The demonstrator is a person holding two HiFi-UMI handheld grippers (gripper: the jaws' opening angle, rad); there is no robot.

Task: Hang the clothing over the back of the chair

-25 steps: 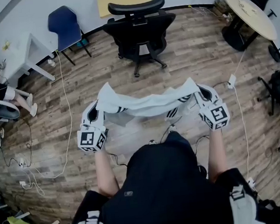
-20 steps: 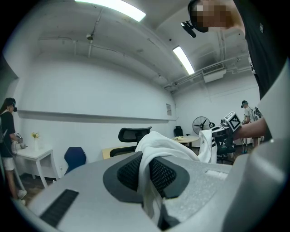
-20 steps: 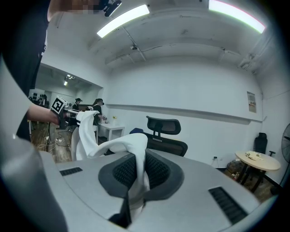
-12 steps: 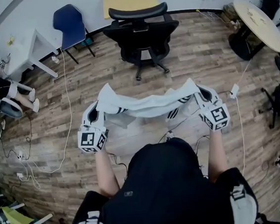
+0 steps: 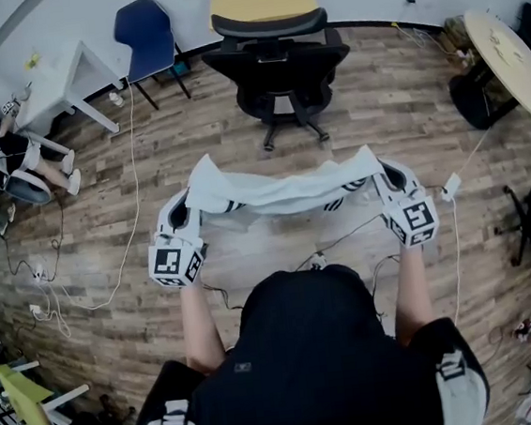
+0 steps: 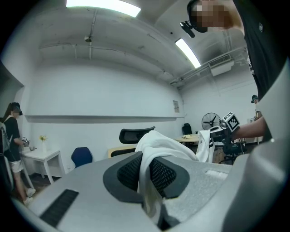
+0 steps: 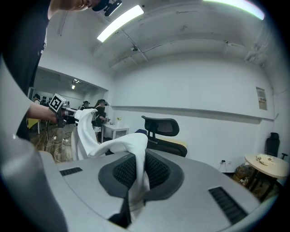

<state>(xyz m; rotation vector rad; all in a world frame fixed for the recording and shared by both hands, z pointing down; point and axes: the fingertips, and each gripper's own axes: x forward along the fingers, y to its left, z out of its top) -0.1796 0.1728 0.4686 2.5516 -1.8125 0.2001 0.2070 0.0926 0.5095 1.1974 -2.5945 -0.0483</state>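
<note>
You've got the white cloth garment w/ black stripes (image 5: 287, 193) stretched out btw both hands, held up over the wood-plank floor (image 5: 106, 223). Your left gripper (image 5: 183, 217) is clamped tight on one end and your right gripper (image 5: 385, 181) on the other, w/ fabric pinched btw the jaws in both gripper views. The black mesh office chair (image 5: 278, 59) is well ahead of you, and the garment isn't touching it.

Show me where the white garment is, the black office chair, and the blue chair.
white garment (image 5: 282, 194): head view, middle of the stretched cloth.
black office chair (image 5: 278, 64): head view, on its backrest.
blue chair (image 5: 143, 28): head view, on its blue shell.
</note>
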